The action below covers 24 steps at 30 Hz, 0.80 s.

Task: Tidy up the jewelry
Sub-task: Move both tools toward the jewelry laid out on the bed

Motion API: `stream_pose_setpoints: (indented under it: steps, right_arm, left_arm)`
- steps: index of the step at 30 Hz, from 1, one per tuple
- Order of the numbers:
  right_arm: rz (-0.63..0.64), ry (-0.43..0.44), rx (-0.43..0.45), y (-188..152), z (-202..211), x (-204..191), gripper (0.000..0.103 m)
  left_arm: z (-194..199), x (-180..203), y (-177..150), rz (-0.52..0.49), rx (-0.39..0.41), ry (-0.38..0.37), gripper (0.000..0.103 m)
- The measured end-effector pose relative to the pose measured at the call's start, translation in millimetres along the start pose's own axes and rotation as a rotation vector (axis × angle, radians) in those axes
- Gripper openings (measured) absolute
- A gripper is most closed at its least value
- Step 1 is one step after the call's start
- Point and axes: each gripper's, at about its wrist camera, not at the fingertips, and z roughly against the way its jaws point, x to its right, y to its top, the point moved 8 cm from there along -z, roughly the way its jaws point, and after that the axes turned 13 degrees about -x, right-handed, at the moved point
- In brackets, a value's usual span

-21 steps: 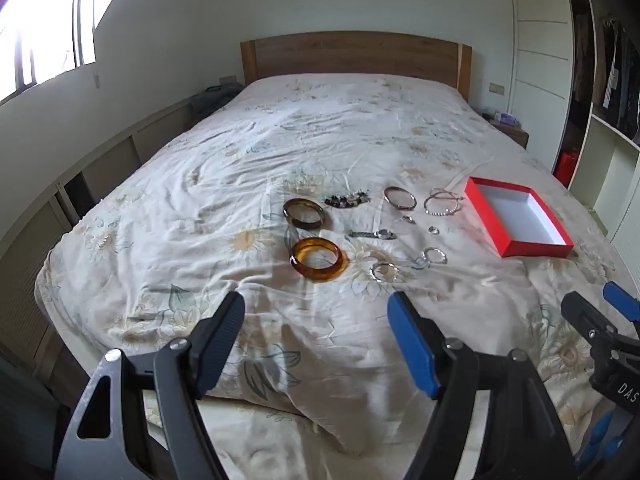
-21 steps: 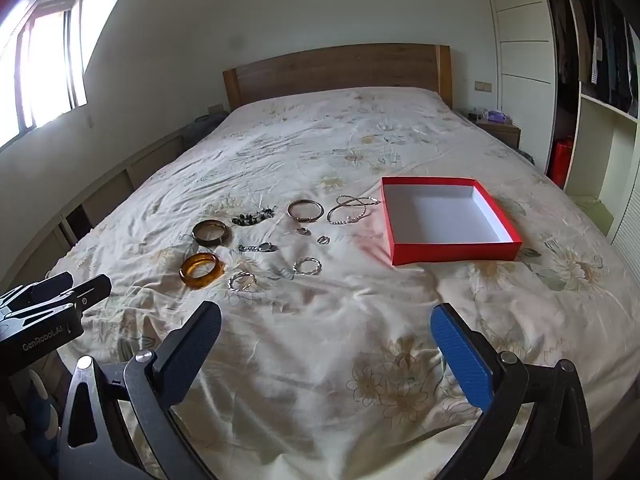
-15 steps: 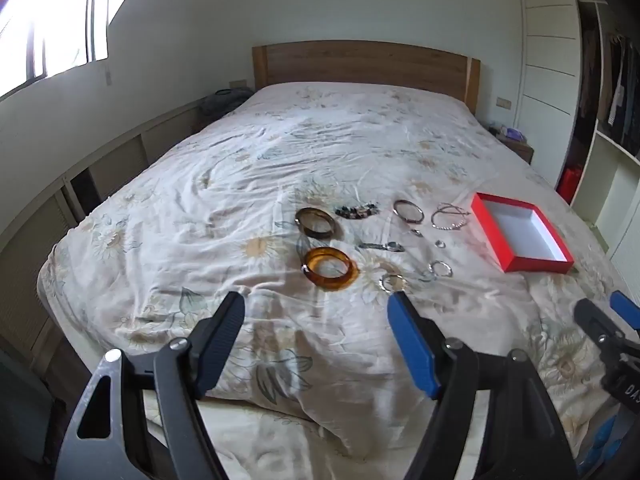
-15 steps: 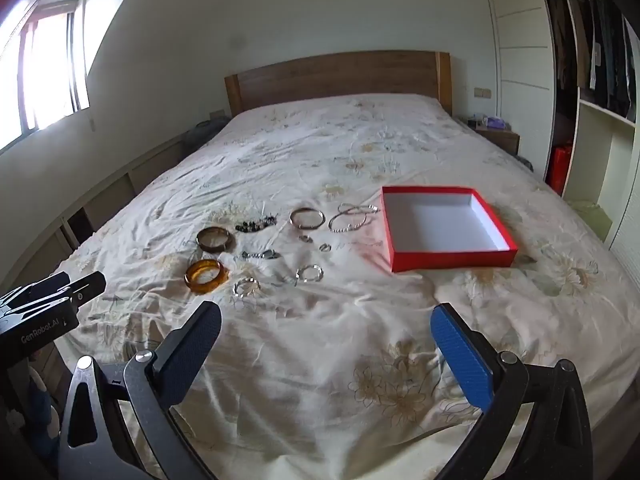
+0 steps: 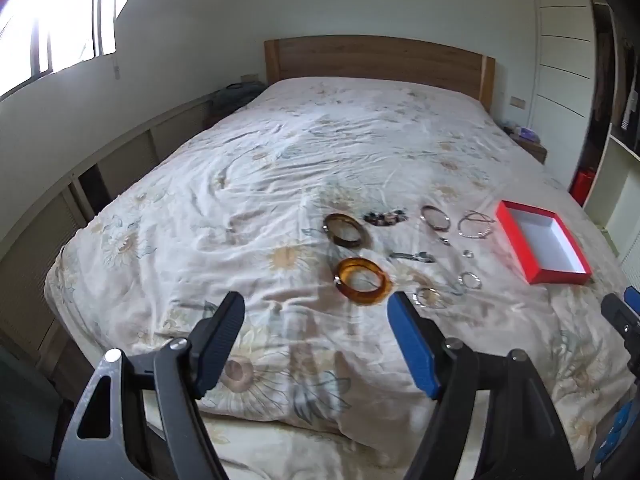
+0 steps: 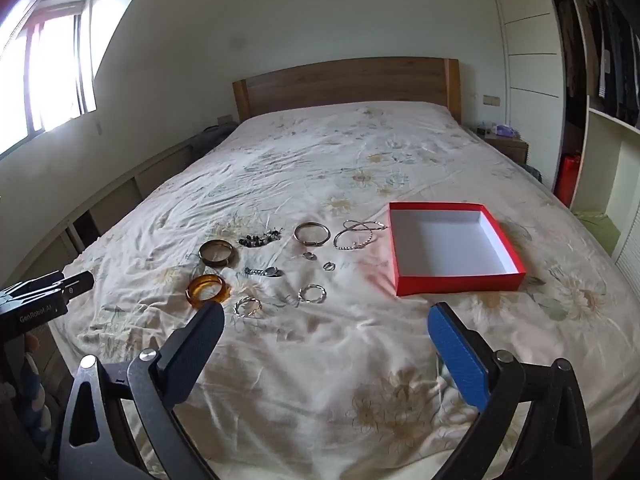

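Several pieces of jewelry lie spread on a floral bedspread. An amber bangle (image 5: 363, 286) (image 6: 208, 288) lies nearest, a dark brown bangle (image 5: 346, 231) (image 6: 217, 253) behind it. Further right are a dark beaded bracelet (image 6: 260, 238), a silver bangle (image 6: 312, 233), a thin bead bracelet (image 6: 356, 235), a small watch (image 6: 264, 271) and small silver rings (image 6: 312, 293). An empty red box (image 5: 541, 247) (image 6: 452, 249) with a white inside sits to their right. My left gripper (image 5: 316, 316) is open, short of the amber bangle. My right gripper (image 6: 326, 324) hovers open and empty, nearer than the box.
The bed has a wooden headboard (image 6: 348, 84) at the far end. A low cabinet ledge (image 5: 120, 152) runs along its left side under a window. A nightstand (image 6: 504, 142) and open wardrobe shelves (image 6: 608, 128) stand on the right. The other gripper shows at each view's edge.
Both views have tilted and pulled back a little, so the jewelry and box sit lower in frame. Both grippers stay open and nothing on the bed has moved.
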Motion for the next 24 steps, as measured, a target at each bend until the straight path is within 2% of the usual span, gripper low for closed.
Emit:
stream_pose_setpoints:
  steps: [7, 10, 12, 21, 24]
  right_arm:
    - [0.02, 0.048, -0.093, 0, -42, -7, 0.092]
    - [0.036, 0.072, -0.146, -2, -65, -14, 0.086]
    - [0.043, 0.088, -0.175, -4, -79, -16, 0.078]
    - [0.067, 0.12, -0.271, 2, -130, -19, 0.055]
    - [0.072, 0.127, -0.291, 8, -147, -19, 0.053]
  left_arm:
    - [-34, -14, 5, 0.044, -0.036, 0.013, 0.072]
    - [-60, -12, 3, 0.036, -0.103, 0.007, 0.072]
    - [-74, -10, 1, 0.024, -0.141, -0.008, 0.072]
    - [-121, 8, 7, 0.005, -0.216, -0.024, 0.071]
    - [-136, 10, 13, 0.007, -0.237, -0.027, 0.068]
